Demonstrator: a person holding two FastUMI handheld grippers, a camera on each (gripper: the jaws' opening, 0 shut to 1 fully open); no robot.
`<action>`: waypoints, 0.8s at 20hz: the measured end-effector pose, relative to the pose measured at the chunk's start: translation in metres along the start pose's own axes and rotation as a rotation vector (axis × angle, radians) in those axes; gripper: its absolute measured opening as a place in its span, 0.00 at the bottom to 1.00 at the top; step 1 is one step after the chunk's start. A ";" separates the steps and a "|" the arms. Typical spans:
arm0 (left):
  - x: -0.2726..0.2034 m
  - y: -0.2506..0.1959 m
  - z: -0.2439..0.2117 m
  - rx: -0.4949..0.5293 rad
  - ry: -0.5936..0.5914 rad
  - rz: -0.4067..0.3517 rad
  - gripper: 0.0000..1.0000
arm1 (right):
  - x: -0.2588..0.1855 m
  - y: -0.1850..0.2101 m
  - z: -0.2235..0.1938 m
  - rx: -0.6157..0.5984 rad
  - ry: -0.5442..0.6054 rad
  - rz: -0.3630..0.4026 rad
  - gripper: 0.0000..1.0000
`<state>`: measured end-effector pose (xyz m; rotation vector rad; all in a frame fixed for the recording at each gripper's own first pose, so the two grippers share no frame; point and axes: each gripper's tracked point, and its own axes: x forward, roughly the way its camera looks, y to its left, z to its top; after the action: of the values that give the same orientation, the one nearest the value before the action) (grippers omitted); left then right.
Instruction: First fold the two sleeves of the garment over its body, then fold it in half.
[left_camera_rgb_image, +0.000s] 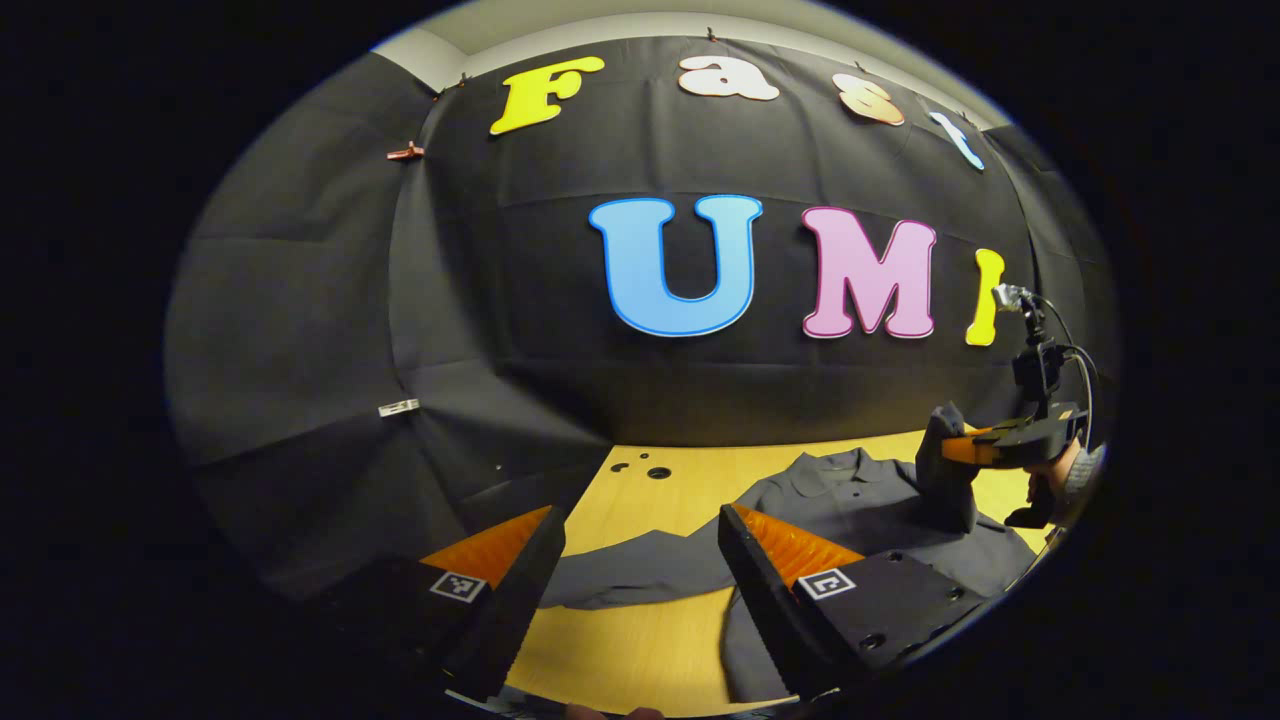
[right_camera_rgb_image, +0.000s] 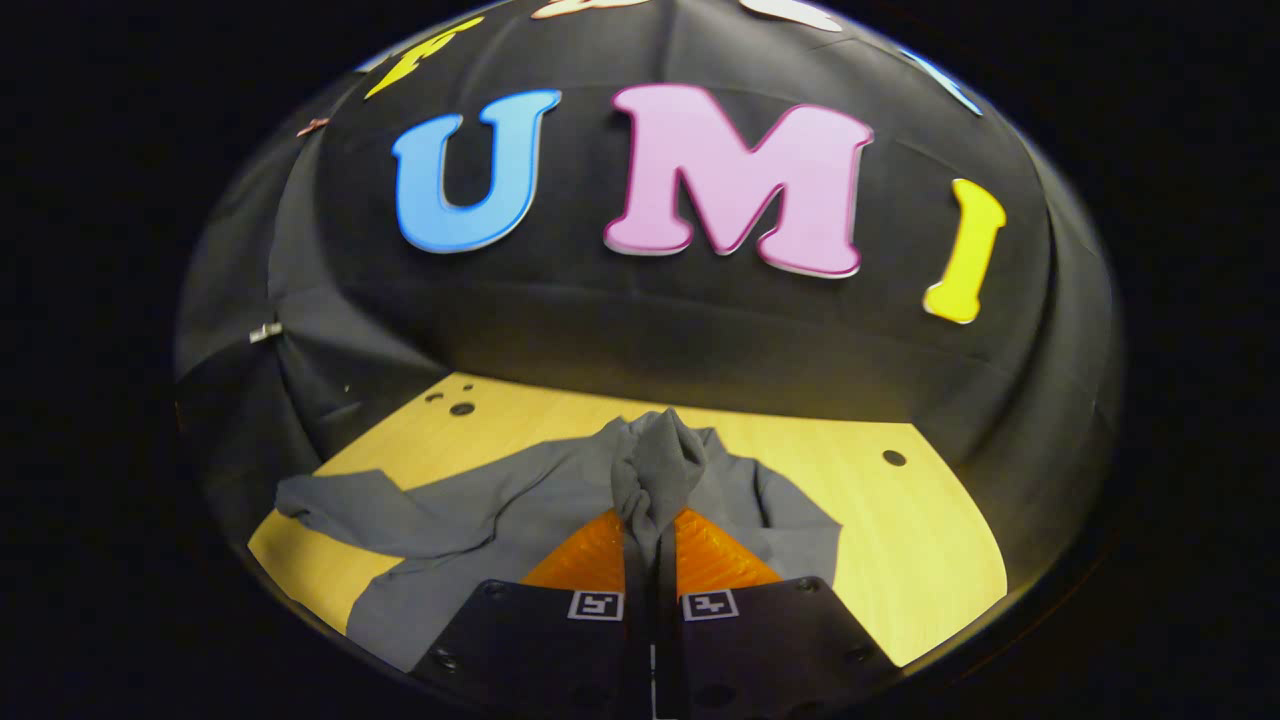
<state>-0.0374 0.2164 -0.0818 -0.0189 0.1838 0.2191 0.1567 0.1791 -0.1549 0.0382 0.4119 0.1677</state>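
Note:
A grey long-sleeved collared shirt (left_camera_rgb_image: 850, 500) lies flat on the wooden table (left_camera_rgb_image: 640, 630). Its left sleeve (left_camera_rgb_image: 640, 575) stretches out sideways between my left gripper's fingers. My left gripper (left_camera_rgb_image: 640, 590) is open above that sleeve, holding nothing. In the right gripper view the shirt body (right_camera_rgb_image: 480, 530) spreads left, and the other sleeve's end (right_camera_rgb_image: 655, 470) stands bunched up between the fingers. My right gripper (right_camera_rgb_image: 650, 540) is shut on this sleeve, lifted off the table. From the left gripper view the right gripper (left_camera_rgb_image: 985, 445) shows at far right, with grey cloth hanging from it.
The table (right_camera_rgb_image: 900, 560) has small round holes at the back left (left_camera_rgb_image: 657, 472) and back right (right_camera_rgb_image: 893, 458). The black cloth wall closes in behind and to the left. A hand (left_camera_rgb_image: 1060, 475) holds the right gripper at the far right.

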 end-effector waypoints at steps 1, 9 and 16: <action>0.000 0.007 -0.003 0.002 0.003 0.014 0.97 | 0.009 0.015 -0.014 -0.009 0.031 0.020 0.07; 0.014 0.044 -0.018 0.006 0.045 0.072 0.97 | 0.063 0.083 -0.101 -0.037 0.233 0.089 0.07; 0.038 0.057 -0.041 -0.019 0.109 0.080 0.97 | 0.082 0.107 -0.147 0.001 0.367 0.118 0.21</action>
<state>-0.0208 0.2791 -0.1288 -0.0428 0.2919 0.2998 0.1551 0.2992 -0.3148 0.0333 0.7769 0.2930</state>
